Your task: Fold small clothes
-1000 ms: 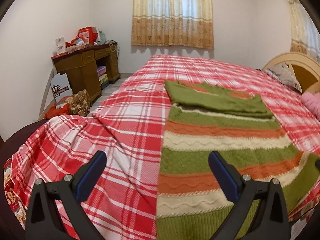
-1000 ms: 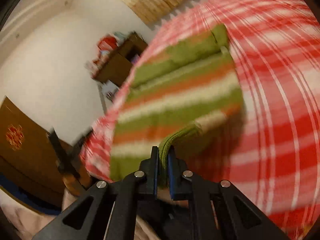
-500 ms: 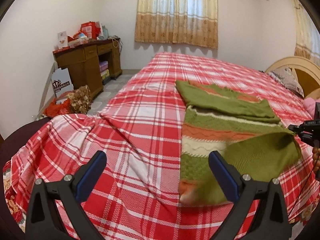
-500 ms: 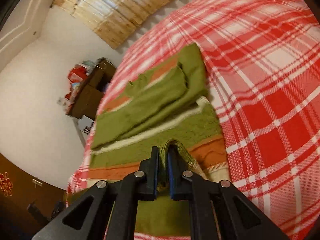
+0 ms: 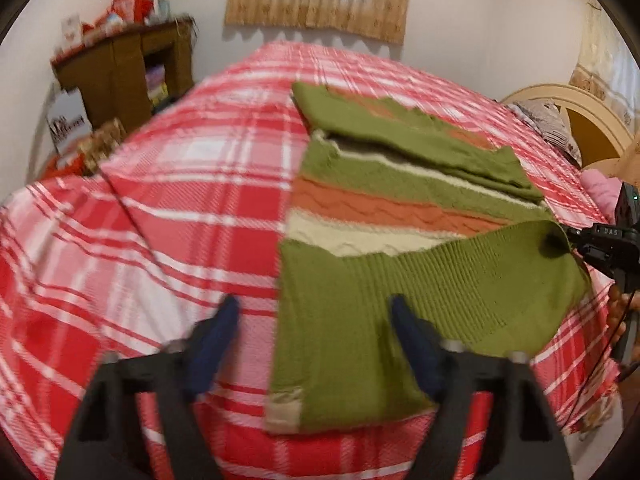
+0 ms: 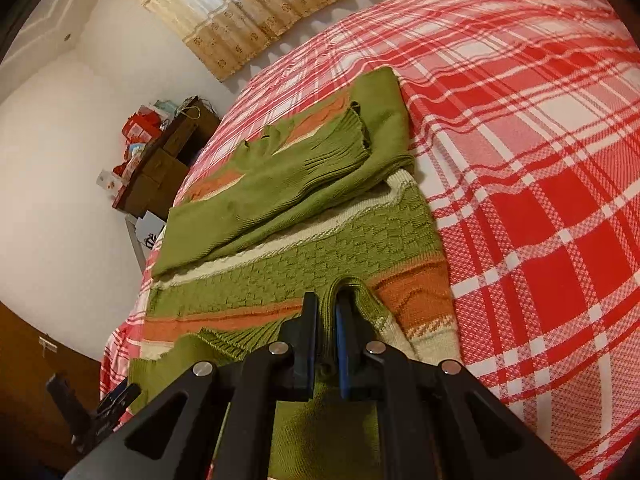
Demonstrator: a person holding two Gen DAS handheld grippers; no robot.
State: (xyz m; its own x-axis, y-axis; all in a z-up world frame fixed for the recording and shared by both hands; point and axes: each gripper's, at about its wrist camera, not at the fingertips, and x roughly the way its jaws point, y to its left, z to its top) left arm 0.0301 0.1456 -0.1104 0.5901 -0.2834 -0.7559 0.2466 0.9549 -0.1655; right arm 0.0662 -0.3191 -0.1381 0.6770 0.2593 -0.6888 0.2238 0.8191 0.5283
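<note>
Only from left wrist, sweater's (image 5: 360,320) beige hem patch (image 5: 284,408)

Soft daylight, motion blur, fisheye warp

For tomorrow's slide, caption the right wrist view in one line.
Right tongs shut on the striped sweater's green hem, folding it over on the plaid bed.

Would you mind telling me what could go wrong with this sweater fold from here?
1. The right hand-held gripper pinches only one corner of the green, orange and cream striped knit sweater; the hem may land skewed.
2. The left hand-held gripper, jaws just closing, holds nothing; the near edge could slide on the red plaid bedspread.
</note>
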